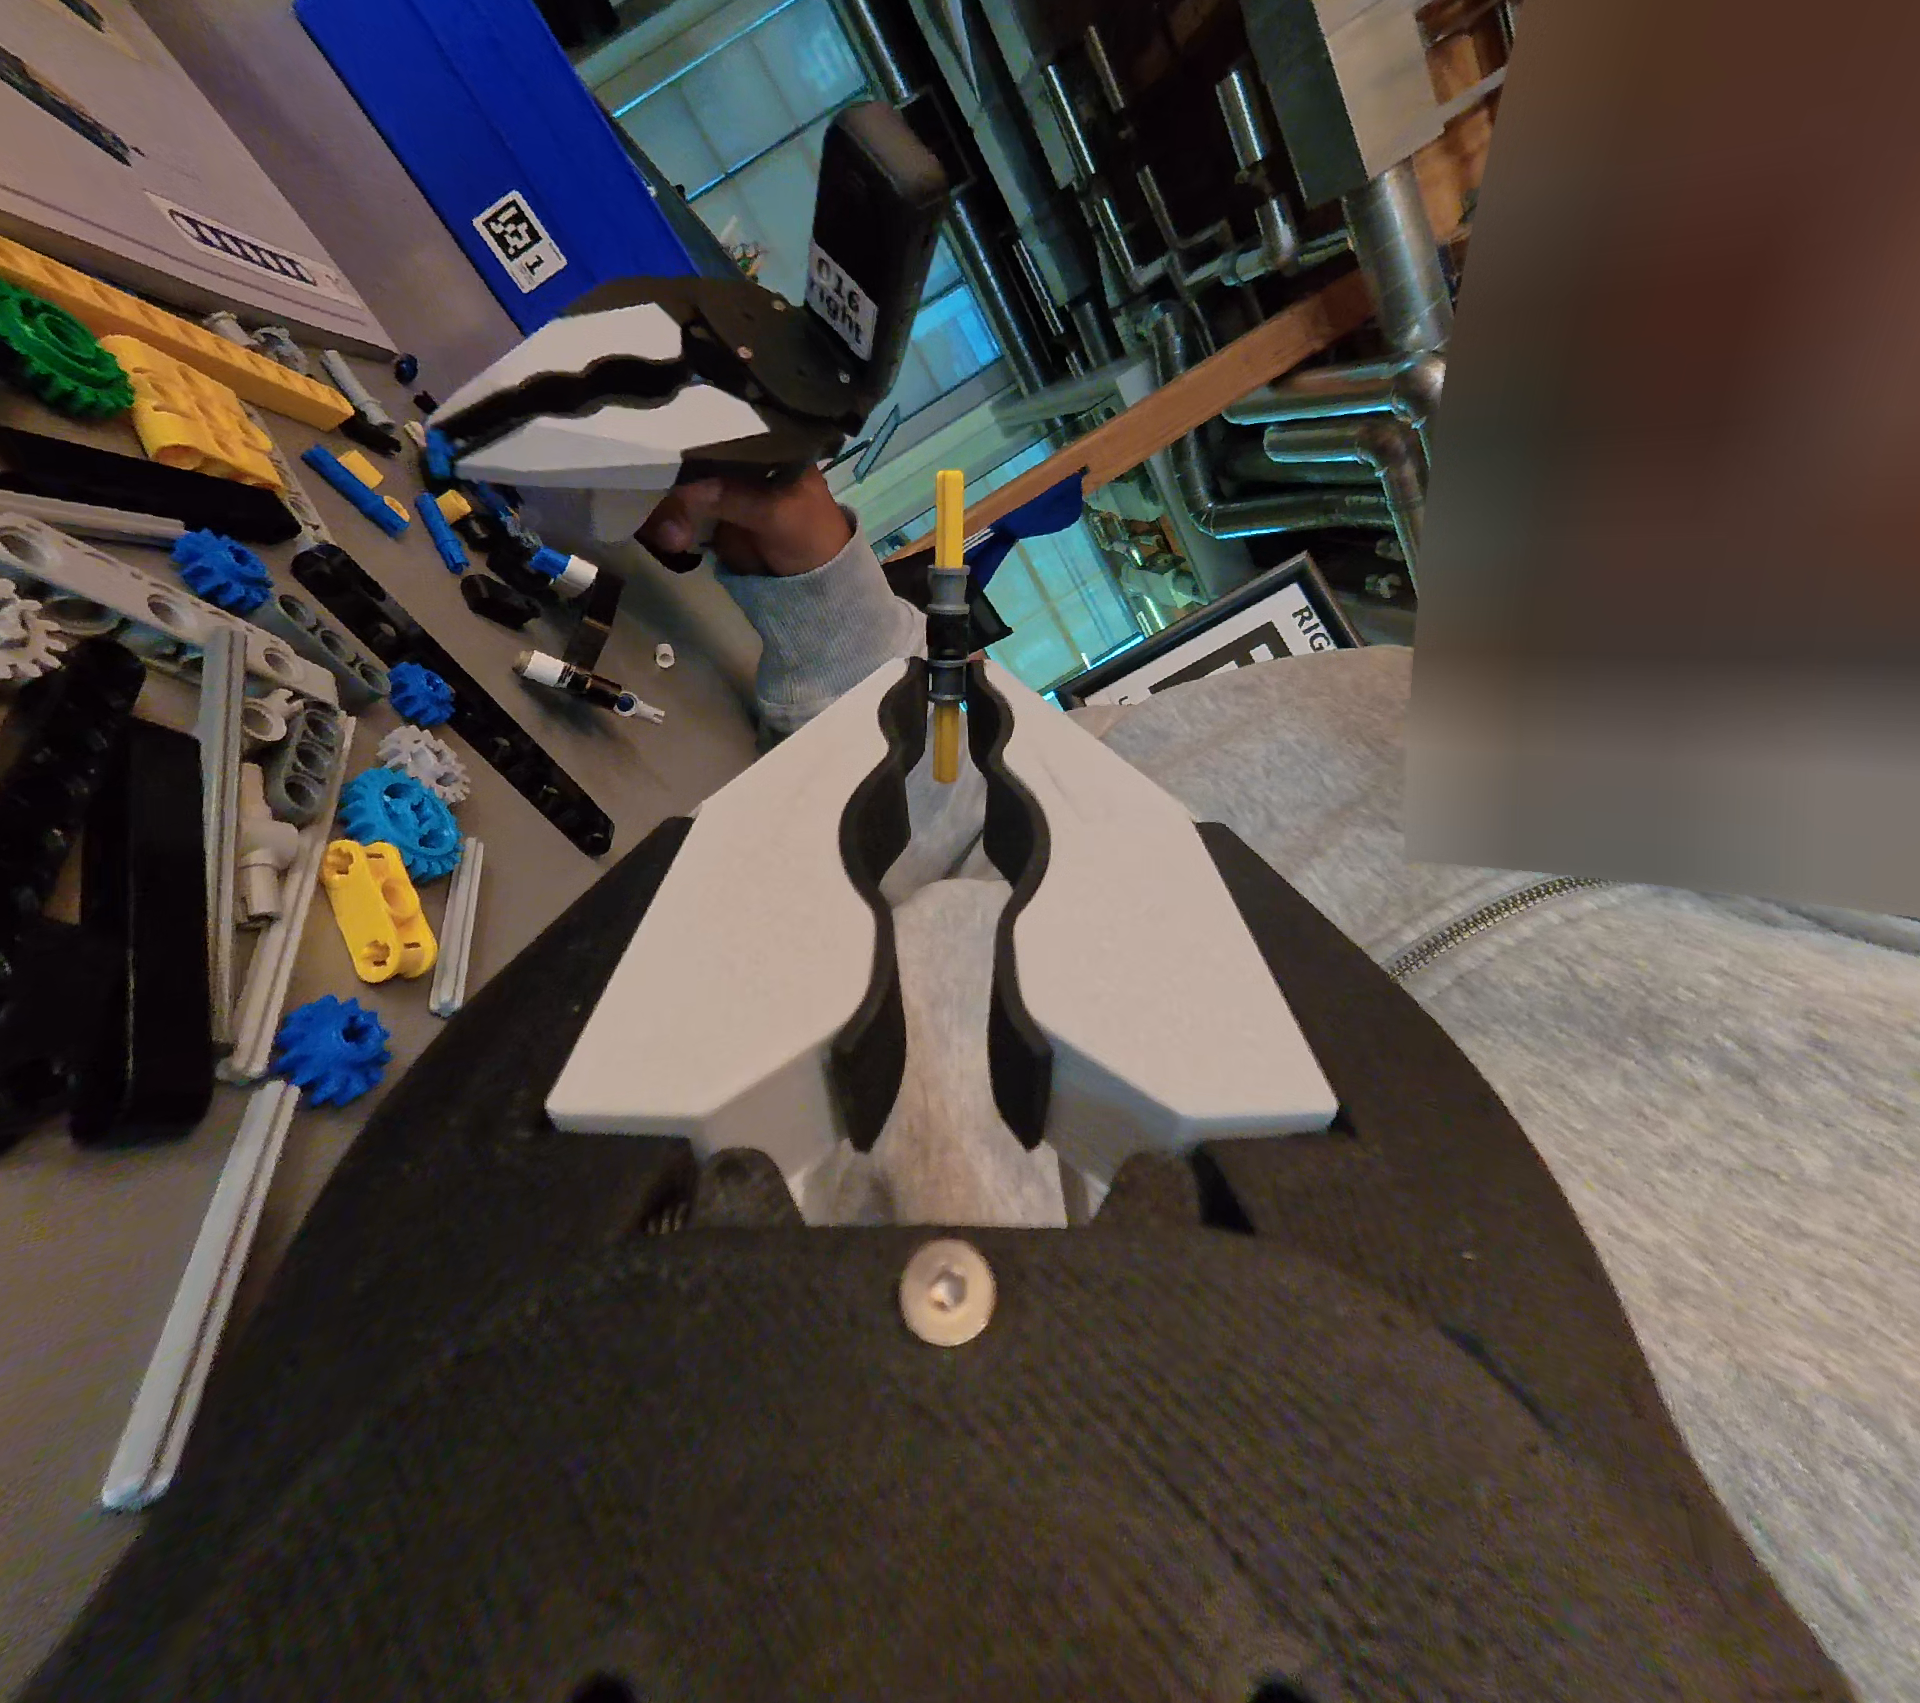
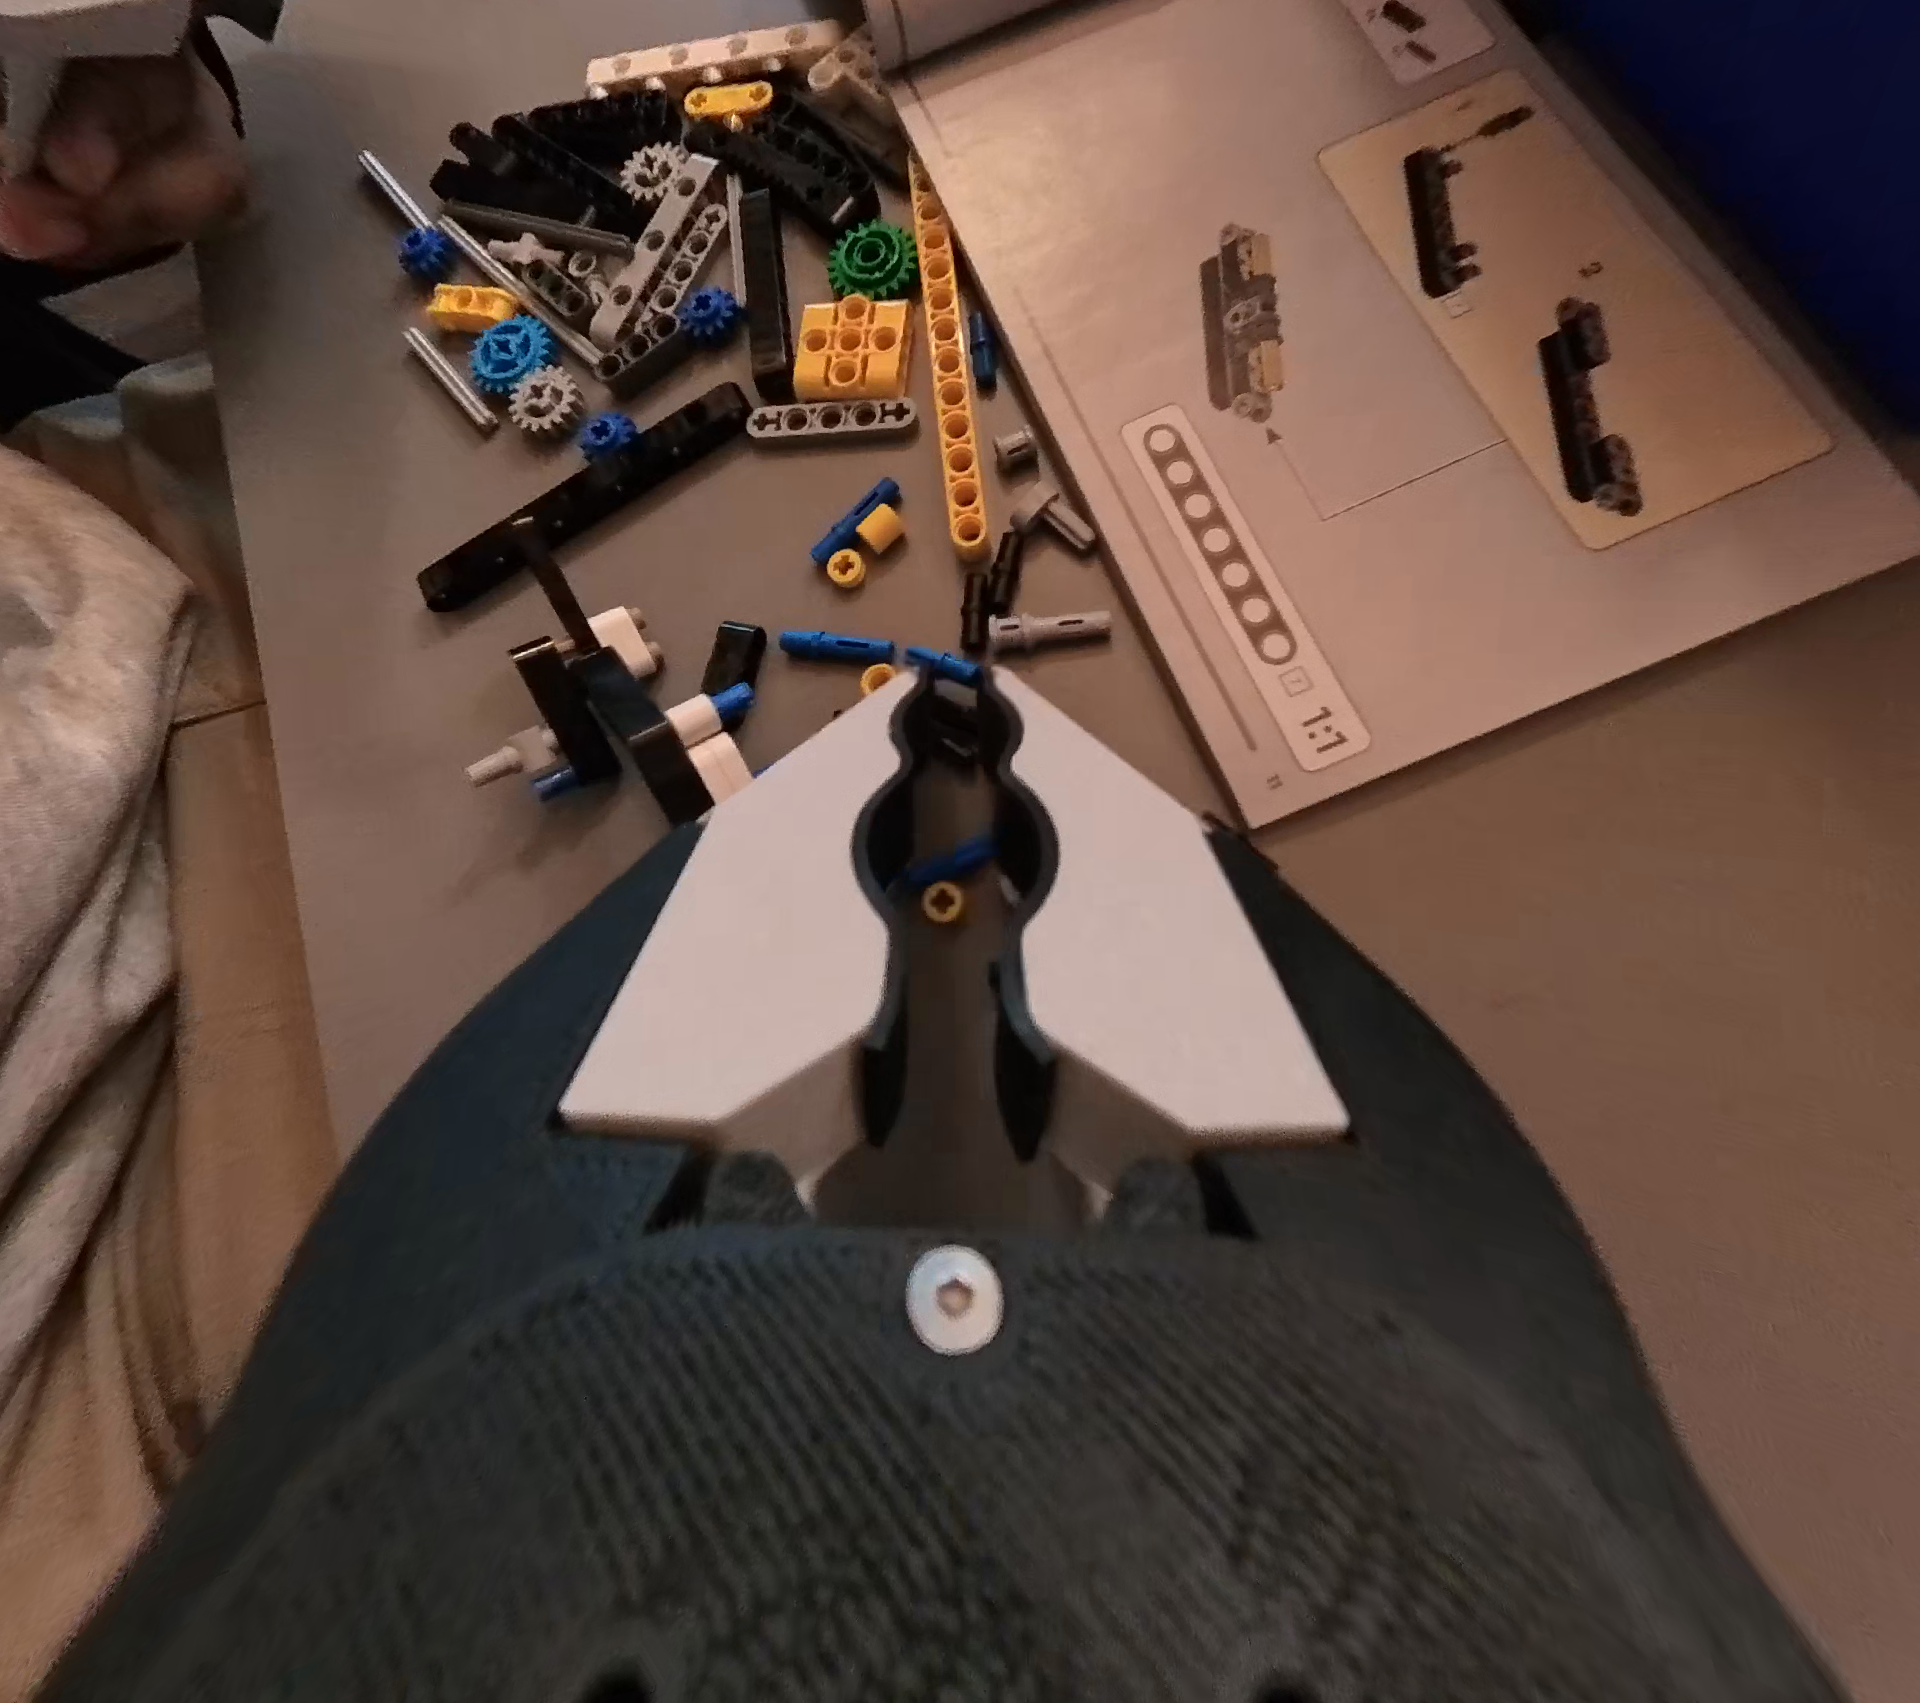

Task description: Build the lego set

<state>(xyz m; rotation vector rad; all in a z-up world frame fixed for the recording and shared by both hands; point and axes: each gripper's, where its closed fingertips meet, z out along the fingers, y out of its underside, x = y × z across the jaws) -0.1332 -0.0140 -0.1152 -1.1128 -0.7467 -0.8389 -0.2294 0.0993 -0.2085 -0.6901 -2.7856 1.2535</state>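
The left gripper (image 1: 948, 685) is lifted off the table (image 1: 613, 749), its jaws closed almost fully on a thin yellow axle (image 1: 948, 510) that carries a grey and black bush (image 1: 945, 630); the axle stands upright between the tips, well above the loose parts and in front of a grey sweatshirt (image 1: 1558, 1134).

To its left on the table lies the heap of lego pieces (image 2: 665, 282): black beams, grey beams, a long yellow beam (image 2: 948, 365), a green gear (image 2: 871, 257), blue gears and grey axles. Nearer the right gripper sit a small black and white sub-assembly (image 2: 613, 718) and scattered blue pins.

The right gripper (image 2: 951, 682) is down at the table, jaws nearly shut, with a short blue pin (image 1: 438, 456) pinched at the very tips (the left wrist view shows this most clearly). A second blue pin (image 2: 948, 859) and a yellow bush (image 2: 943, 901) show through the gap between its fingers.

Farther right, the open instruction booklet (image 2: 1351, 406) lies flat beside a blue bin (image 2: 1766, 95).
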